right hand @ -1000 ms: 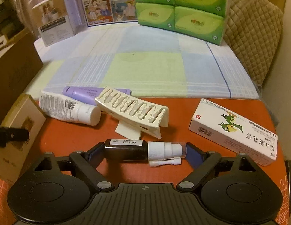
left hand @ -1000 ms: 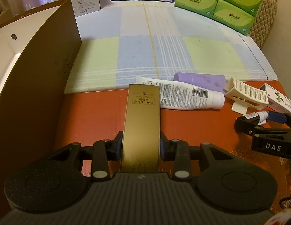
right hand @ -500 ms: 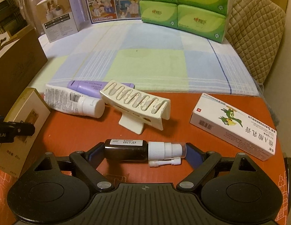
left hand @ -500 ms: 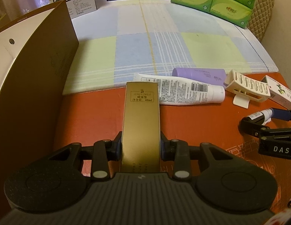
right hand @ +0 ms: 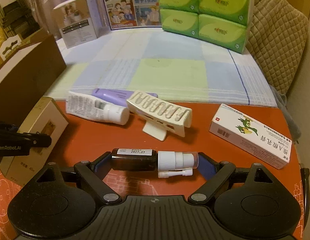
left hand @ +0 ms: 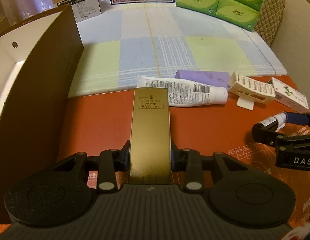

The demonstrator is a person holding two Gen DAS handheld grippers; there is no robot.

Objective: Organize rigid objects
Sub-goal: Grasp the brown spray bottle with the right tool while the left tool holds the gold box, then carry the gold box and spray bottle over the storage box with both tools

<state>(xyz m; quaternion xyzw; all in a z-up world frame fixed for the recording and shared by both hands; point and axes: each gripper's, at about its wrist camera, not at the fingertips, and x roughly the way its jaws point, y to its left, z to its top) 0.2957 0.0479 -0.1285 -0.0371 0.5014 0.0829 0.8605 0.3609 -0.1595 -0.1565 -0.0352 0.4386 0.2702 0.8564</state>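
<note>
Orange-red tabletop point(left hand: 103, 124) up front, a checked pastel cloth behind it, green tissue packs stacked at the back, and a big brown open box point(left hand: 41, 84) standing along the left edge, which I'm guessing is where everything's meant to end up. So the left gripper point(left hand: 150, 156) is clamped on a long gold carton point(left hand: 150, 124), fingers squeezing its two long sides near the back end, and the carton's long axis runs straight out ahead along the fingers, pointing at the white tube point(left hand: 183, 96) lying crosswise just past its tip. The right gripper point(right hand: 155, 161) has a small brown spray bottle point(right hand: 135, 160) pinched end to end, so that one sits sideways across the jaws, white nozzle toward the right finger. Both look lifted a bit off the table, though I can't say for sure. The bit that matters for the next move, I reckon: the brown box is directly to the left of the gold carton, its wall running roughly parallel to the carton's length, and the left hand is clearly the nearer one. So a sideways carry up and over that wall should do it, no big rotation needed. The right hand is well over on the far side and would have to cross the whole table. Still loose on the table: the purple tube point(right hand: 119, 95), the cream slotted holder point(right hand: 161, 116) and the white medicine box point(right hand: 251, 135).
</note>
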